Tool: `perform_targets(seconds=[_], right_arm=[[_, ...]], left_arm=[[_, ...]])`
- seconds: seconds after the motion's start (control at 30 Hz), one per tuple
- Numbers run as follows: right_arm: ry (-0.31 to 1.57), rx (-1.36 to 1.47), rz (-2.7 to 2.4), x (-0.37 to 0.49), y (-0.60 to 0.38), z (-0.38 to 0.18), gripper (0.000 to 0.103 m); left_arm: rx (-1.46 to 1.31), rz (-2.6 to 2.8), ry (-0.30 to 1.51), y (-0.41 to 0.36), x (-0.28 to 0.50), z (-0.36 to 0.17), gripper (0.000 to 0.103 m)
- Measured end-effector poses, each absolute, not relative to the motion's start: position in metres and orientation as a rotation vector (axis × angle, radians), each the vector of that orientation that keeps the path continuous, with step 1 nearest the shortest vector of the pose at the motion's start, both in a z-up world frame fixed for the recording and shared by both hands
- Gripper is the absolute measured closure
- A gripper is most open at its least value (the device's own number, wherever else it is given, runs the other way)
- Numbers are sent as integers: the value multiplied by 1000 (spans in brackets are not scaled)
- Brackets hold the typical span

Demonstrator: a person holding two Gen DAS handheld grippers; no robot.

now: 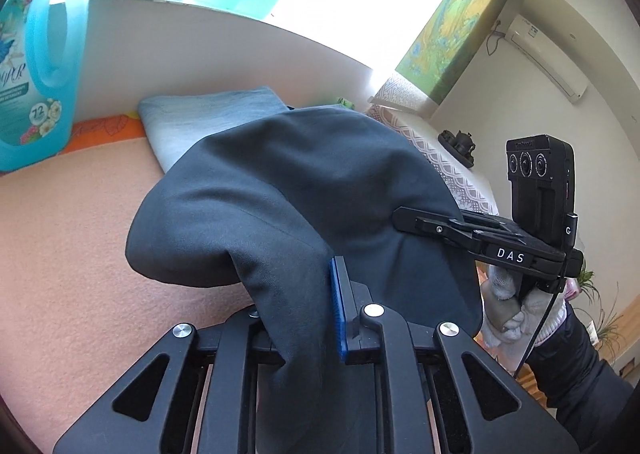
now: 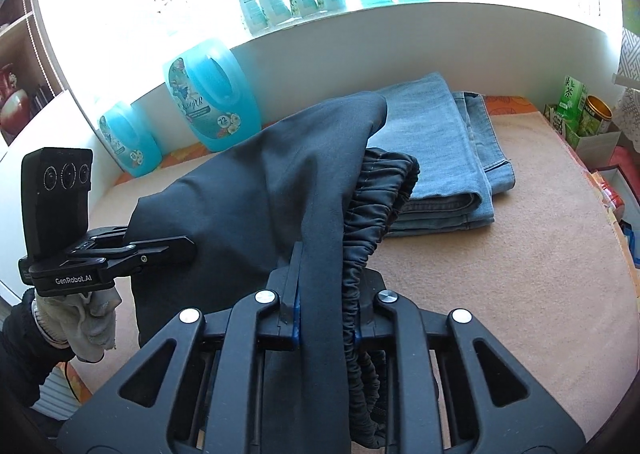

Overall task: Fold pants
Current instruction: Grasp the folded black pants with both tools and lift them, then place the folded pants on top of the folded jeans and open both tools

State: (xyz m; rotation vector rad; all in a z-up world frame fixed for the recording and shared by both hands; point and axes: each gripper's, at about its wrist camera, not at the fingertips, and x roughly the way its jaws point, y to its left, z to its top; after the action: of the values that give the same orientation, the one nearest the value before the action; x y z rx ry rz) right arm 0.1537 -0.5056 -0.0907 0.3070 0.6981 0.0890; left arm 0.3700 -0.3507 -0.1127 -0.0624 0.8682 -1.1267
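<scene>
Dark pants (image 1: 280, 190), soft, light and limp, hang above the peach surface (image 1: 72, 238), pinched at the elastic waistband (image 2: 372, 222) by left tool (image 1: 316, 310) and right tool (image 2: 326, 294); seams give firmest hold

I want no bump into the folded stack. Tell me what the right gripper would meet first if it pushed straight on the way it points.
The right gripper is shut on the dark pants, which go with it. Beyond them, the folded jeans on the peach table cover seem to come first; depth is unclear.
</scene>
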Motion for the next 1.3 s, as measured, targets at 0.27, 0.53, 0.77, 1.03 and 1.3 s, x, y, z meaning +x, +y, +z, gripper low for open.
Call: perform_targets(seconds=[0.27,0.53,0.77,1.03,1.3], right_arm=[[613,255,65,148,-505,-45,85],[553,202,33,171,-516,-12,85],[511,161,-16,214,-541,6,85],[526,188,-41,276,-587,-14,85],[632,226,-109,337,-632,-87,80]], left_arm=[[-78,-1156,777,-365,372,-77,91],[-31,-1146,682,-387,395,-44,91],[15,-1135,627,-414,437,-23,91],[82,-1112,593,-448,489,-29,91],[222,-926,642,-474,546,-92,91]])
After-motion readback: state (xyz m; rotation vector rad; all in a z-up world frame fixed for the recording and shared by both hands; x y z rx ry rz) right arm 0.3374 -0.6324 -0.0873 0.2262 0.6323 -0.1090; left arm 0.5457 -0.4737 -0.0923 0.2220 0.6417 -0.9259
